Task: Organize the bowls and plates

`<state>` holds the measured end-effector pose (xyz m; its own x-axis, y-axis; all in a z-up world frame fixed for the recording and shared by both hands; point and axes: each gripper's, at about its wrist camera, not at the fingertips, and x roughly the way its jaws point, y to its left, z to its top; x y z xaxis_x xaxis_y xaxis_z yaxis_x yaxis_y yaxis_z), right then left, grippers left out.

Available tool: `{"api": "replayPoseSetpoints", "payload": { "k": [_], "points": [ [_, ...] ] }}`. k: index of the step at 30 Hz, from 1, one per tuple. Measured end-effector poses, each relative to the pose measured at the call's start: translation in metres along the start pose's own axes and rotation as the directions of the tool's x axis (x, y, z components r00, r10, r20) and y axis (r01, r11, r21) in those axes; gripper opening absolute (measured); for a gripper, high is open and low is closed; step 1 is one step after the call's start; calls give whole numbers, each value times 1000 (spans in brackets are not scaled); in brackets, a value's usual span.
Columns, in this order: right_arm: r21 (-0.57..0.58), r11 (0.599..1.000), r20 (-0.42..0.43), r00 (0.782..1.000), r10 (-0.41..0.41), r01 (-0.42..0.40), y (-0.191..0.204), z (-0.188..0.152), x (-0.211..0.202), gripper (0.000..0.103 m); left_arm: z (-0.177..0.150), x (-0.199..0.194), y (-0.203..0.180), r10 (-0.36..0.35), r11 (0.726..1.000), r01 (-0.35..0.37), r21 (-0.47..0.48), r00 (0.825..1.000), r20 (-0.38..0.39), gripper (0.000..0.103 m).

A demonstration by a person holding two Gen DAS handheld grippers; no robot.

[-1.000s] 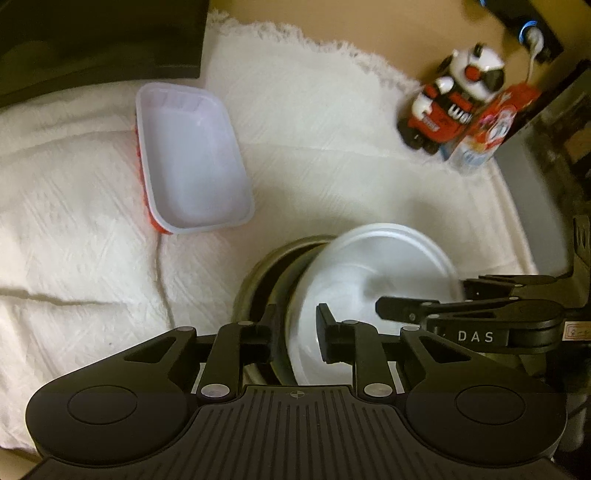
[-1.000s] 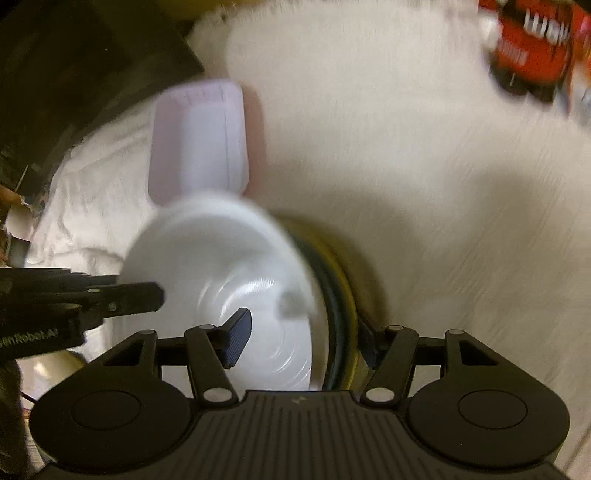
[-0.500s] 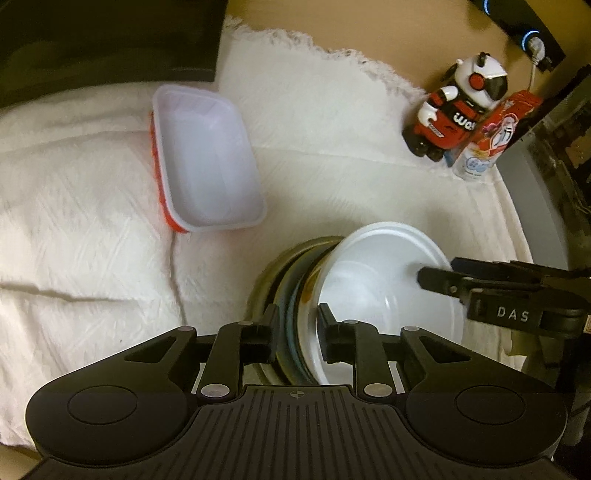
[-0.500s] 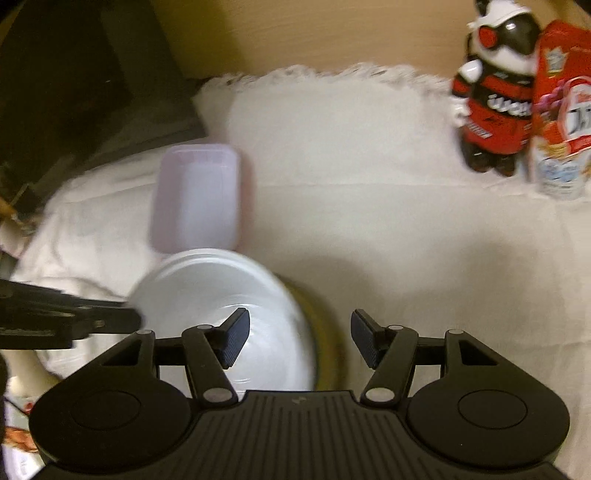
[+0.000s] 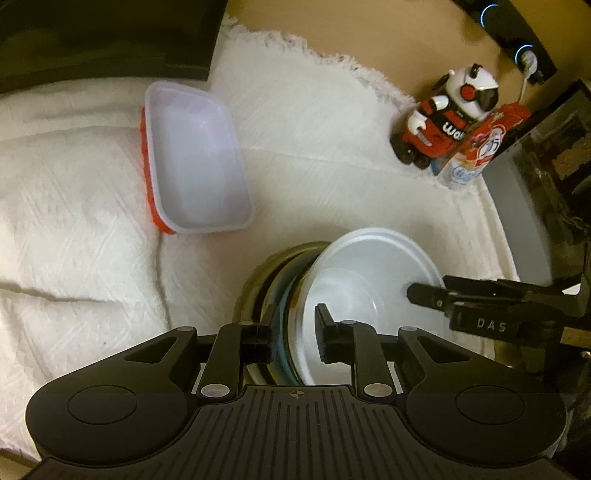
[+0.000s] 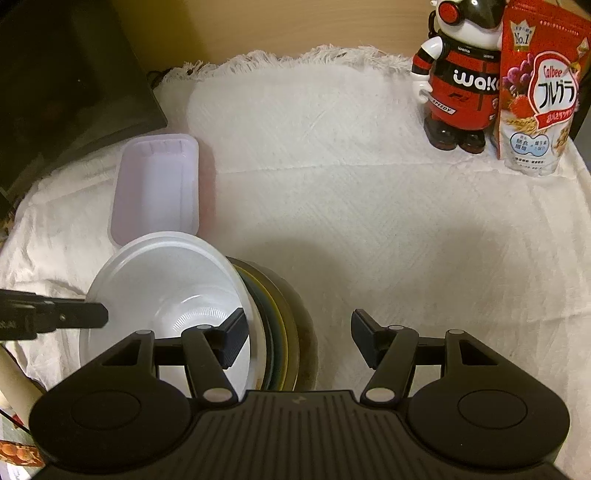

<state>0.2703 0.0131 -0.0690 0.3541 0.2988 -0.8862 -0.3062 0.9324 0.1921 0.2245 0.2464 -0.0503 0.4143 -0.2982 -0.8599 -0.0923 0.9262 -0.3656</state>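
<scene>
A white bowl [image 5: 369,273] lies nested in a tilted stack of darker plates and bowls [image 5: 273,280] on the white cloth. My left gripper [image 5: 293,332] is shut on the near rim of this stack, one finger inside the white bowl, one outside. In the right wrist view the white bowl [image 6: 166,280] and the stack [image 6: 284,314] sit at lower left. My right gripper [image 6: 297,336] is open, its left finger over the bowl's rim, its right finger over bare cloth. The left gripper's finger [image 6: 74,315] enters from the left.
A rectangular white plastic container [image 5: 195,166] with a red one beneath it lies on the cloth at back left. A robot figure [image 6: 458,74] and a cereal bag [image 6: 539,92] stand at back right. A dark box [image 5: 103,33] fills the back left.
My right gripper has drawn back and up from the stack. The stack, held by my left gripper, has tilted and shifted slightly. The left view has pulled back a little.
</scene>
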Motion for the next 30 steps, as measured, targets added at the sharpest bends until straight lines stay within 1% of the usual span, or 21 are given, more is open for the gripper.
{"api": "replayPoseSetpoints", "payload": {
  "k": [5,9,11,16,18,24,30],
  "points": [
    [-21,1000,14,1000,-18,18,5,-1,-4,62,-3,0,0,1,1000,-1,-6,1000,0,22],
    [-23,1000,16,1000,-3,3,6,-1,-5,62,-3,2,2,12,1000,-12,-4,1000,-6,22],
    [-29,999,15,1000,-14,15,5,-1,-3,62,-2,2,3,16,1000,-16,-8,1000,-5,22],
    [-9,1000,6,1000,-6,6,-1,3,3,62,1,5,5,32,999,-32,-14,999,-6,23],
    [-6,1000,4,1000,-4,4,-1,5,6,62,1,7,5,34,999,-34,-16,999,-11,25],
    [-11,1000,-9,1000,-5,5,-2,10,13,62,4,9,11,26,999,-26,-33,1000,-9,25],
    [-37,999,-11,1000,-16,15,3,12,17,62,5,16,23,-29,997,28,-78,999,-13,27]
  ]
}}
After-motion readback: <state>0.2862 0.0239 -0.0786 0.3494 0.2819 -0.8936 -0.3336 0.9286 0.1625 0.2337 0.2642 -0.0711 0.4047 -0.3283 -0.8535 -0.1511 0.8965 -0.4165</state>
